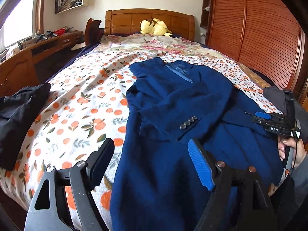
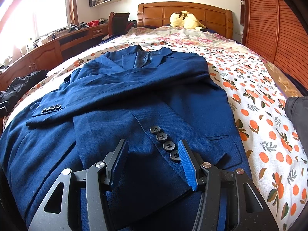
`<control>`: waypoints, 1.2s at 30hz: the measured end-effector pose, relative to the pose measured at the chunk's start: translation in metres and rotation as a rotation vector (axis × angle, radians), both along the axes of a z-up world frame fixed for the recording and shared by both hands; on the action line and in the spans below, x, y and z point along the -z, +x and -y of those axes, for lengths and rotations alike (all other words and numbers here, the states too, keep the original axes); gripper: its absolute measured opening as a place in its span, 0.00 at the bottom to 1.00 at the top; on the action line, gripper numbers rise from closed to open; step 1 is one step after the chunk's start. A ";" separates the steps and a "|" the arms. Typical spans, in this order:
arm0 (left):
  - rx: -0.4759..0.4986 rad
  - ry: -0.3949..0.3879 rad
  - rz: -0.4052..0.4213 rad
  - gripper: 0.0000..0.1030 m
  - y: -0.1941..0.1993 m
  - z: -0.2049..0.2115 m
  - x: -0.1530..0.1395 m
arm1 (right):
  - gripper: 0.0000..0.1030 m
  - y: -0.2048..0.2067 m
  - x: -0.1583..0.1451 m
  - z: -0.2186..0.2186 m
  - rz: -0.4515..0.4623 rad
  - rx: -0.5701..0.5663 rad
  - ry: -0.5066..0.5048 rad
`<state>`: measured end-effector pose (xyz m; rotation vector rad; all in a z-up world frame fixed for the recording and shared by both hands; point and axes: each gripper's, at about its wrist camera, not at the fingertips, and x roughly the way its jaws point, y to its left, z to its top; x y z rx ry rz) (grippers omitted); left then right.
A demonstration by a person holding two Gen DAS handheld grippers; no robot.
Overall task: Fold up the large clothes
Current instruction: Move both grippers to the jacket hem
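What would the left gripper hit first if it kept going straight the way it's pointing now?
Most likely the blue jacket spread on the bed. The left gripper is open with nothing between its fingers, angled down at the jacket's near edge, close to the floral sheet beside it. Depth is hard to judge here.

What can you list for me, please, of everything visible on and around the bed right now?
blue jacket: one, navy, flat on the bed, both sleeves folded across its front
bedspread: one, white with orange fruit print, covering the bed
plush toy: one, yellow, by the headboard
headboard: one, brown wood, far end
dark garment: one, black, bunched at the bed's left edge
desk: one, brown wood, under the window
wardrobe: one, reddish slatted doors, right wall
left gripper: fingers open over the jacket's hem
right gripper: fingers open over the sleeve buttons
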<state>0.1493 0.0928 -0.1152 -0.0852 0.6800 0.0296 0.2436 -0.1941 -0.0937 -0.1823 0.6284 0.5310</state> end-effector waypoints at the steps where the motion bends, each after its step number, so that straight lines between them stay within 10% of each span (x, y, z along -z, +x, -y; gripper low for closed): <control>1: -0.003 -0.001 -0.003 0.77 -0.003 -0.001 0.001 | 0.54 0.000 0.000 0.000 0.000 0.000 -0.002; 32: -0.013 -0.008 -0.006 0.77 -0.037 -0.022 0.009 | 0.54 -0.037 -0.025 0.021 0.031 -0.004 -0.047; 36: 0.017 -0.023 -0.015 0.61 -0.044 -0.025 0.013 | 0.60 -0.064 -0.034 0.051 0.015 0.015 -0.037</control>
